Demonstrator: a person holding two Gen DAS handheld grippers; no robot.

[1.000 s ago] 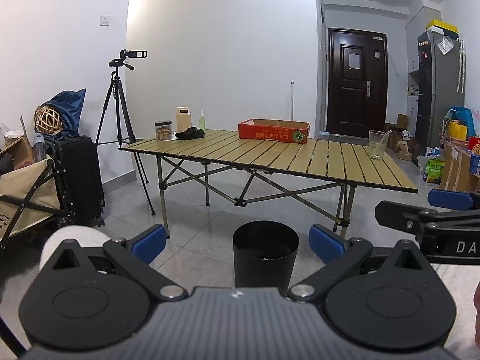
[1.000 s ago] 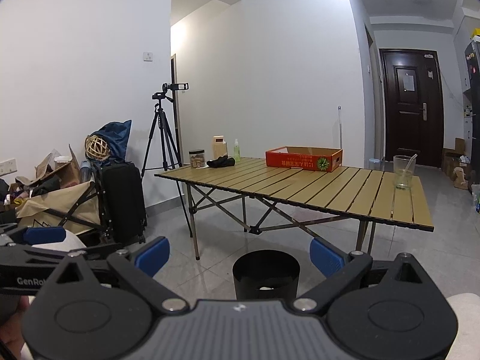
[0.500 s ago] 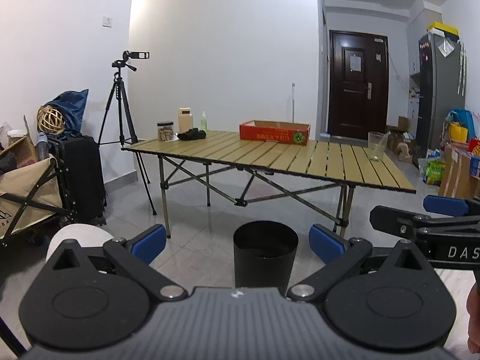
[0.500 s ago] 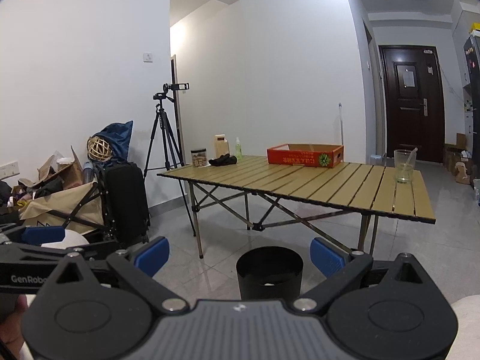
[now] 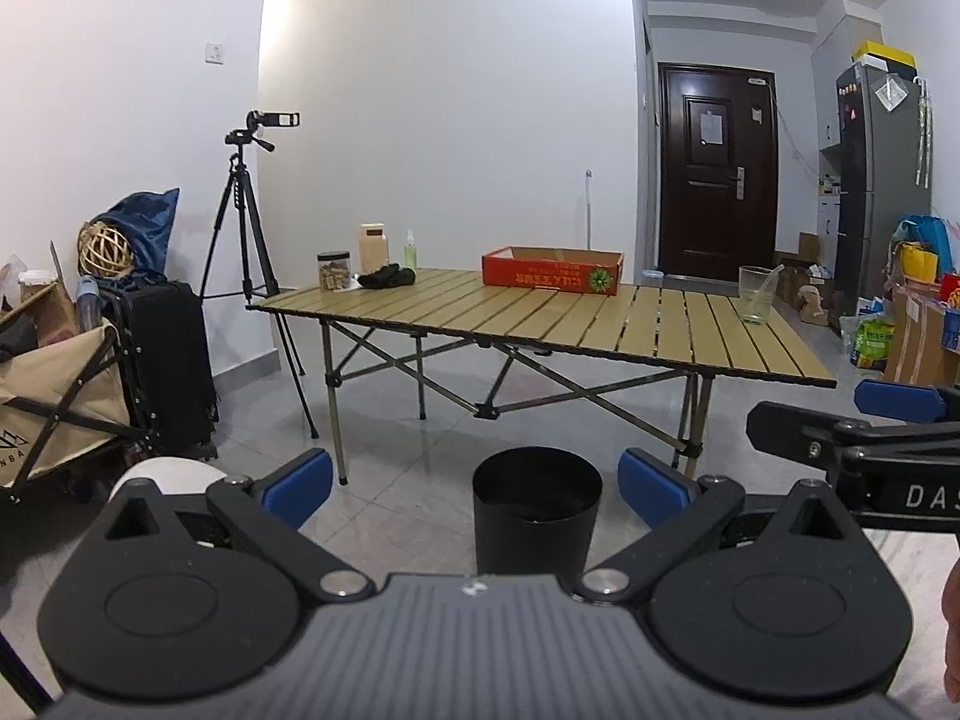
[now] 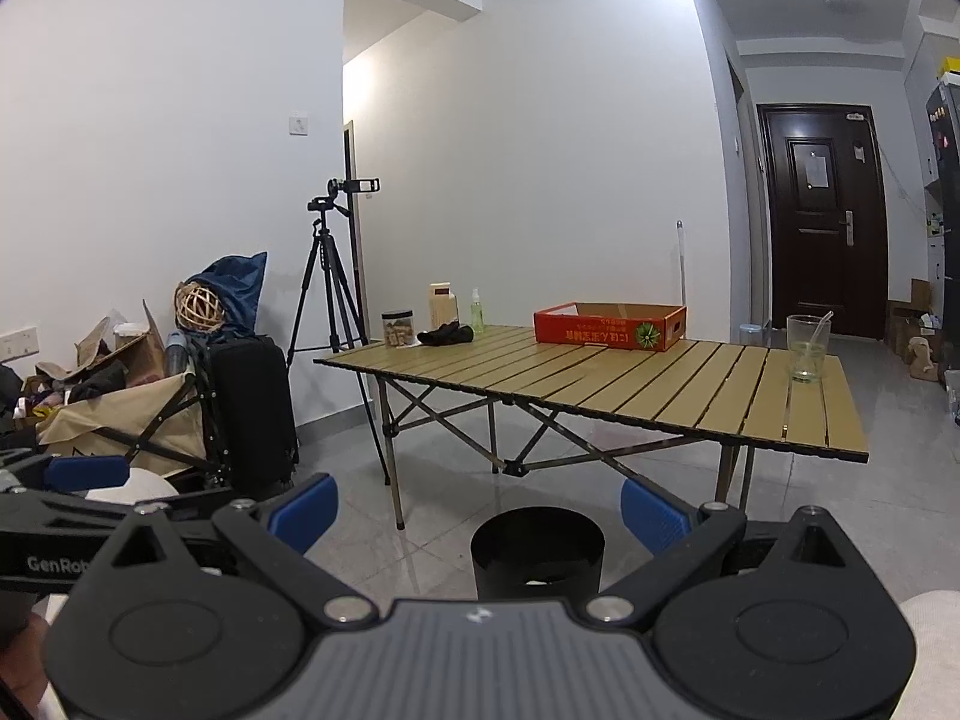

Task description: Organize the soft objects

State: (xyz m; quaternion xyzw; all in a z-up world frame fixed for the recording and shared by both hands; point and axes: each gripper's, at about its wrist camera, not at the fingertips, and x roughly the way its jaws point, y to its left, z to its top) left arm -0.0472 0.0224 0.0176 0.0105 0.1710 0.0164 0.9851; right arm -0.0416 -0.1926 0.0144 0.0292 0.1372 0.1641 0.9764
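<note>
The dark soft bundle (image 5: 387, 276) lies at the counter's (image 5: 600, 324) far left corner beside jars, which wide-open, empty left tongs (image 5: 474, 486) and right tongs (image 6: 477, 507) could topple.

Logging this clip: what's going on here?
Nothing is being handled yet. A person holds both claws open and empty, well short of the folding table. The left claw and right claw point toward it. A dark soft bundle lies untouched at the far left corner, near the red cardboard tray.
</note>
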